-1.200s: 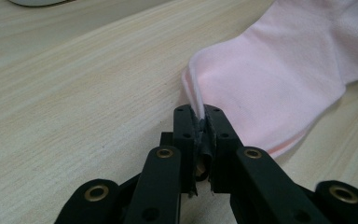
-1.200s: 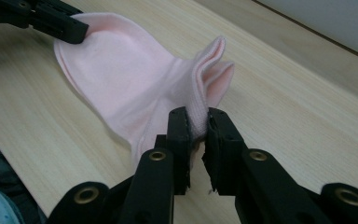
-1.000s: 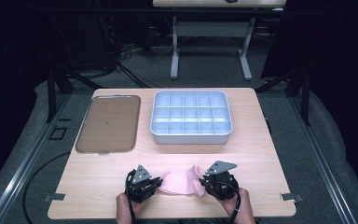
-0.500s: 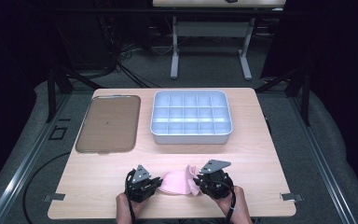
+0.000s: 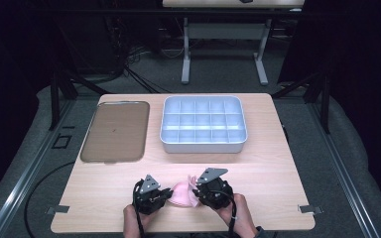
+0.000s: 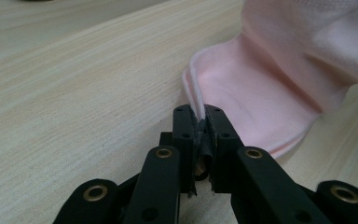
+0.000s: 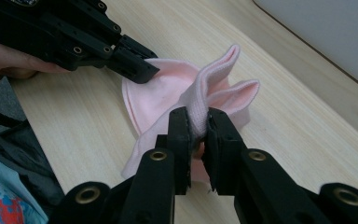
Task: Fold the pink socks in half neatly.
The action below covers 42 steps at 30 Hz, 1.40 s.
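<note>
Two grippers: both clamped on pink cloth (image 5: 182, 194)
left gripper (image 6: 199, 122): pinched cloth's doubled edge
right gripper (image 7: 199, 122): pinched bunched fold
cloth: on wooden table (image 5: 278, 168), near front edge

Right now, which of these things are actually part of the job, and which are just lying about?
In use:
- pink cloth, pinched at both ends
- left gripper, fingers shut on its edge
- right gripper, fingers shut on a fold

Lying about:
- brown tray
- grey compartment box
</note>
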Motion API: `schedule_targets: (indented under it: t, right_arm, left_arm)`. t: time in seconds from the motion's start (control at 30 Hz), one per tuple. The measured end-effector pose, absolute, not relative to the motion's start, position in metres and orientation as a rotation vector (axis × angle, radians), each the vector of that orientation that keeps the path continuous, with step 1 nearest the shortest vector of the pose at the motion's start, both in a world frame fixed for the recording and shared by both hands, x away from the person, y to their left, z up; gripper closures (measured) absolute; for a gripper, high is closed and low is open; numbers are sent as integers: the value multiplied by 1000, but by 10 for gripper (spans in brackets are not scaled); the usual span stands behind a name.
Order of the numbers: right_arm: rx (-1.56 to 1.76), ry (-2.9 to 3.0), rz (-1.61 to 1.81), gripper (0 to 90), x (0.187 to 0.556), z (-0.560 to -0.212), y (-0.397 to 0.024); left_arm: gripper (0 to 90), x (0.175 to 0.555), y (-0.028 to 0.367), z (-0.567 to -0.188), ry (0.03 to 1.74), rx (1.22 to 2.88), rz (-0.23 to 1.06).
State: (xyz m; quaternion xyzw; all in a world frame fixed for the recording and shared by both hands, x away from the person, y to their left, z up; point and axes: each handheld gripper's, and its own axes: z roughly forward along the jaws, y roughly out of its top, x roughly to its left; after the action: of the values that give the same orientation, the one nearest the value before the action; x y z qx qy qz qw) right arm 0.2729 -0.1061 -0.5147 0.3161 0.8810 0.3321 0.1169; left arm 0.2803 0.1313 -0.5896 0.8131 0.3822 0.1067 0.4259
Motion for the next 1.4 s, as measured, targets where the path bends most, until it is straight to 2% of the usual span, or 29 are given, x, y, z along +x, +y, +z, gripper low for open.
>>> schedule_targets:
  t: [1.4]
  right_arm:
    - [831,2704,1026,805,294,-531,-61]
  left_arm:
    - [844,281,126,-590,968,2032,283]
